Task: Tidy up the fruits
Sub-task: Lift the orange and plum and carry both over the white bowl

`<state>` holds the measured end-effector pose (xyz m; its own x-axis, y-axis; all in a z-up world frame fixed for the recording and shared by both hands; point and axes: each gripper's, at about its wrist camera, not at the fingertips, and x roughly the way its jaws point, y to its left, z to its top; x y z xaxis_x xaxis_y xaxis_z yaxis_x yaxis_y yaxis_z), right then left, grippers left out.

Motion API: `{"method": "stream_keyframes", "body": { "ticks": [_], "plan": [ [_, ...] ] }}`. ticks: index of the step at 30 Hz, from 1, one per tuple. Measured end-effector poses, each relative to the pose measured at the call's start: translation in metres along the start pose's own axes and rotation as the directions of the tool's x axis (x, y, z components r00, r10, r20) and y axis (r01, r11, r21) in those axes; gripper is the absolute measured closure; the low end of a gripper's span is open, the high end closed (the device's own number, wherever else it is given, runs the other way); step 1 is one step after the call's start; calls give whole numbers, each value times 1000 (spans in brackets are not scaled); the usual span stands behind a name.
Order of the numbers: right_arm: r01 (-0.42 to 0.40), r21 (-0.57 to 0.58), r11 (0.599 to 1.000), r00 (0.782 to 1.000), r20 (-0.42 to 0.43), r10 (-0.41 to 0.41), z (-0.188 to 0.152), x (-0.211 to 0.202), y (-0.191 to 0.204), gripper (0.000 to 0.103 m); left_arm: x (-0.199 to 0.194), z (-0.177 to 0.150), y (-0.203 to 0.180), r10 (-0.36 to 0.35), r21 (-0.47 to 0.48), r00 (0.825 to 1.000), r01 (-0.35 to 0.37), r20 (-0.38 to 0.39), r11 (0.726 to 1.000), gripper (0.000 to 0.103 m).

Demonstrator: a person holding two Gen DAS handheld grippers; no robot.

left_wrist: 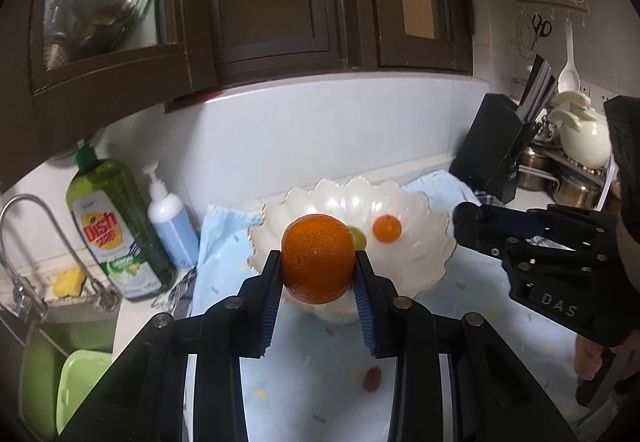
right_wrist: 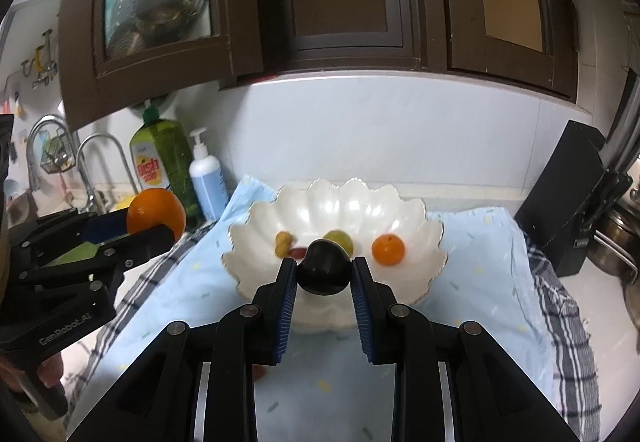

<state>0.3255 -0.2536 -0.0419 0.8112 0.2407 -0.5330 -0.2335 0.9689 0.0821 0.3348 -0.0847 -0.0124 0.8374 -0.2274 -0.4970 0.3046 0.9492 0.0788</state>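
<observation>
While the orange (left_wrist: 318, 259) is sitting clamped in the left tool (left_wrist: 316, 274) and the dark plum (right_wrist: 323, 267) is sitting clamped in the right tool (right_wrist: 323, 274), both fruits are hanging just short of the scalloped white bowl (right_wrist: 424, 238) on the blue cloth (right_wrist: 480, 282) covering the table. The transfer step appears to be in hand. The bowl is already holding a small orange (right_wrist: 387, 250) and a green fruit (right_wrist: 340, 238). Next, each tool probably needs carrying over the rim, lowering, then releasing onto a bare patch. One reddish fruit (left_wrist: 372, 379) is lying on the cloth.
</observation>
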Motion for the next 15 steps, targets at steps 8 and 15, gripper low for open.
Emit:
{"method": "stream_keyframes", "body": {
  "ticks": [8, 15],
  "plan": [
    [4, 1, 1000, 1000, 13, -4, 27, 23, -11, 74, 19, 28, 1, 1, 28, 1000, -2, 31, 1000, 69],
    [-8, -6, 1000, 1000, -14, 8, 44, 51, -20, 74, 46, 45, 4, 4, 50, 1000, -5, 21, 999, 69]
  ]
}}
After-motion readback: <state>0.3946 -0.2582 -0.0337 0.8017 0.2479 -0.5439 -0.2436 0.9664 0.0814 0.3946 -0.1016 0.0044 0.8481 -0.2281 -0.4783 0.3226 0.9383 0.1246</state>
